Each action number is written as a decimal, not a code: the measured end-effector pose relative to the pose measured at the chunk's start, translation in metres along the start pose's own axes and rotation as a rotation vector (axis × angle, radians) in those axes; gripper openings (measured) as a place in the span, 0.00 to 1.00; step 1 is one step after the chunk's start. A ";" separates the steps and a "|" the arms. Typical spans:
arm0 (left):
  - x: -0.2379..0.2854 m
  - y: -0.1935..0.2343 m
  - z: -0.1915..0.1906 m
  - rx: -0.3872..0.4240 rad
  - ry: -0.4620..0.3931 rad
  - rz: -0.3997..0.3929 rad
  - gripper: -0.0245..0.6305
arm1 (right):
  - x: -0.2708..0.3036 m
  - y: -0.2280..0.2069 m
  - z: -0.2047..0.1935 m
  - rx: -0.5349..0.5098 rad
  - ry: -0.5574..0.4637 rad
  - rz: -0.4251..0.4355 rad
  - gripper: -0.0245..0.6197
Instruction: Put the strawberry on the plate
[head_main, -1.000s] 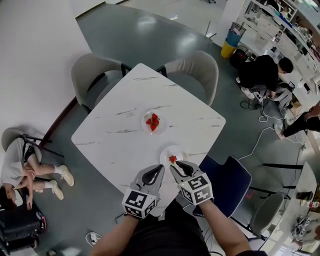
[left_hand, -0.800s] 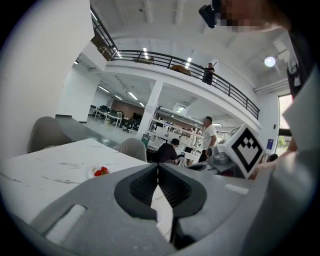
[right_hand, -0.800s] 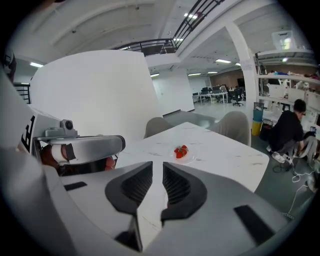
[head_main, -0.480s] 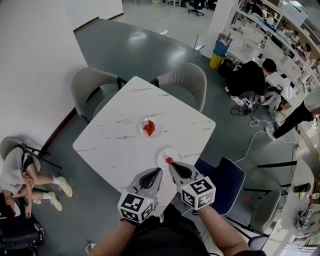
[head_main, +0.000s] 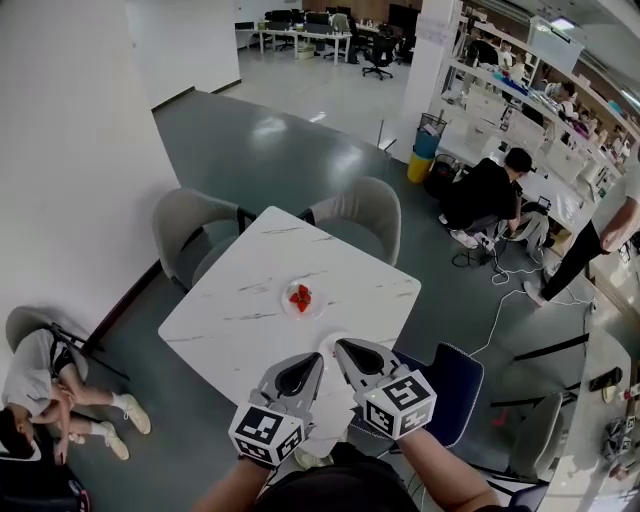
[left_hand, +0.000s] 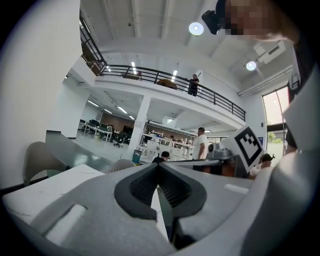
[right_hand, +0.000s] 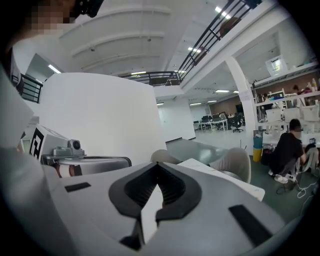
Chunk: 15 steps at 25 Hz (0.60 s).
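Well, the strawberries (head_main: 300, 297) lie on a small plate (head_main: 286, 305) in the middle of the white table (head_main: 230, 310), away from both grippers. A strawberry is light, soft and easy to squash (so I think a gentle pinch on its fat sides is best). The left gripper (head_main: 313, 359) and the right gripper (head_main: 343, 347) are both closed tight with nothing in them, and no words can be read, only black and white squares on their cubes.
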<state>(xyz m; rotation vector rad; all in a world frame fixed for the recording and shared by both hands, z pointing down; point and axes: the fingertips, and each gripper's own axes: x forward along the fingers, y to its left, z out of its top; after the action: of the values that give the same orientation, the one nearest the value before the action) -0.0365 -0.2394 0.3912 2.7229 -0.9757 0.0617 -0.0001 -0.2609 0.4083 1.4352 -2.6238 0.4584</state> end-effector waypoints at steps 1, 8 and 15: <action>-0.002 -0.001 0.005 0.007 -0.010 -0.002 0.05 | -0.001 0.002 0.004 -0.006 -0.008 0.000 0.04; -0.009 -0.003 0.021 0.021 -0.047 0.000 0.05 | -0.007 0.006 0.021 -0.042 -0.042 -0.011 0.04; -0.010 -0.007 0.026 0.027 -0.067 0.003 0.05 | -0.009 0.011 0.029 -0.060 -0.058 -0.008 0.04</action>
<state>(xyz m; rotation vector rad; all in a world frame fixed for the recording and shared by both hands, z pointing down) -0.0412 -0.2346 0.3634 2.7640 -1.0042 -0.0161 -0.0031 -0.2579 0.3768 1.4617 -2.6515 0.3386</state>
